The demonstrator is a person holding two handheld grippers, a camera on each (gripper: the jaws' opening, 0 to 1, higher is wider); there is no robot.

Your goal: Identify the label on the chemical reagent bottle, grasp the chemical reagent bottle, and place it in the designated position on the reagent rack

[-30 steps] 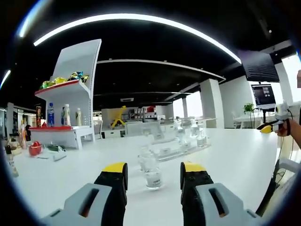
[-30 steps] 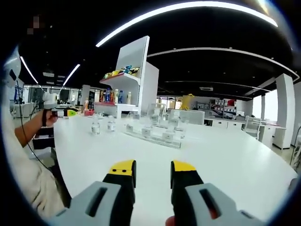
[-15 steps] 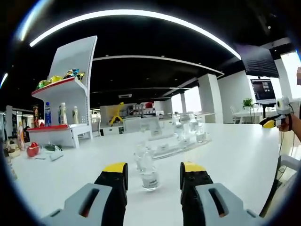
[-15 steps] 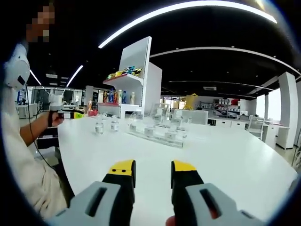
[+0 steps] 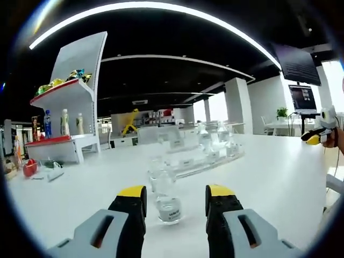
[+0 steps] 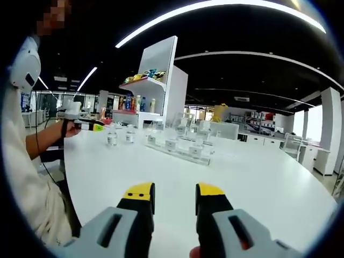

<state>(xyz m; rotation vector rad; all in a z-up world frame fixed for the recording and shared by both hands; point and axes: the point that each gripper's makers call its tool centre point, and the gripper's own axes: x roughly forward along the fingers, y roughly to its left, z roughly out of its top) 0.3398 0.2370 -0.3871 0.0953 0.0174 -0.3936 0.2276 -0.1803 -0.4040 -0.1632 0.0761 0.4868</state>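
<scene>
In the left gripper view a clear reagent bottle (image 5: 168, 196) with a white label stands on the white table (image 5: 269, 177), just ahead of my open left gripper (image 5: 174, 194) and between its yellow-tipped jaws. A clear reagent rack (image 5: 201, 157) holding several bottles lies farther back. My right gripper (image 5: 316, 138) shows at the far right edge, held by a hand. In the right gripper view my open right gripper (image 6: 174, 192) hovers over bare table. The rack (image 6: 180, 150) sits ahead, two loose bottles (image 6: 119, 136) stand left of it, and my left gripper (image 6: 86, 126) is beside them.
A white display shelf (image 5: 70, 107) with drink bottles and snack bags stands at the back left. Red items (image 5: 29, 167) lie on the table near it. A person's sleeve and arm (image 6: 27, 177) occupy the left of the right gripper view. A monitor (image 5: 302, 99) hangs far right.
The left gripper has moved forward, so the labelled bottle stands closer and lower between its jaws. The right gripper view has barely shifted; the left gripper in it has advanced toward the loose bottles.
</scene>
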